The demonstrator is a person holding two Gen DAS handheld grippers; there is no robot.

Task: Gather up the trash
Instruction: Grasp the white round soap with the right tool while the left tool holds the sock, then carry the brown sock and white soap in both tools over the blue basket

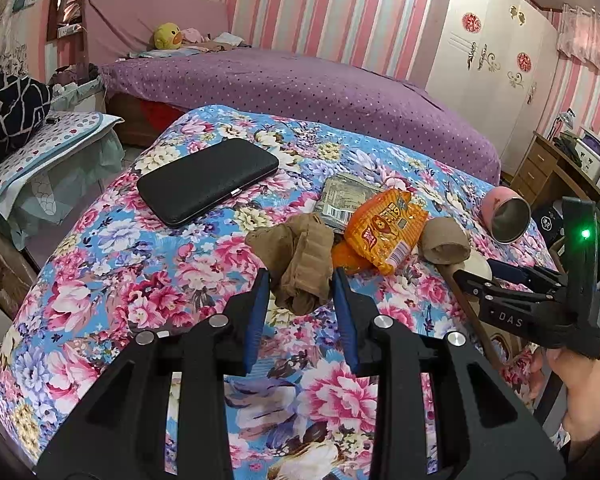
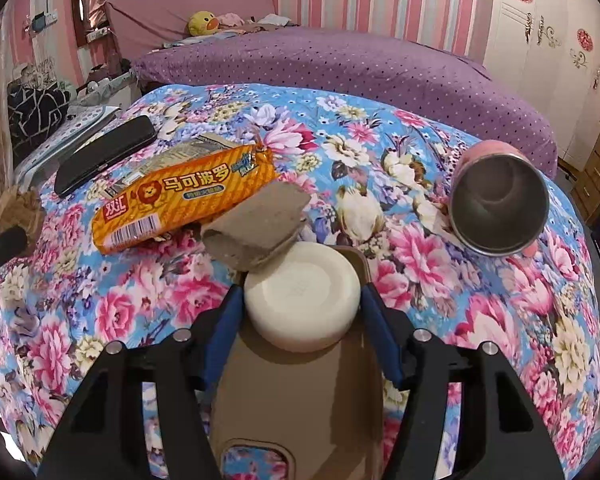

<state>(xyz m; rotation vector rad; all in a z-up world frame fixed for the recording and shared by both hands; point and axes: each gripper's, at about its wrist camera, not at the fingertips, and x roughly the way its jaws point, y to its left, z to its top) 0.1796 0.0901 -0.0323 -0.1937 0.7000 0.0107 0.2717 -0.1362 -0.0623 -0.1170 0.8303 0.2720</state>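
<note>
Both fingers around brown stocking.

An orange snack wrapper lay flat and crumpled on the floral bed cover, barcode end nearest, partly over a grey-green wrapper. A flattened cardboard tube rested against its edge, beside crumpled brown paper.
</note>
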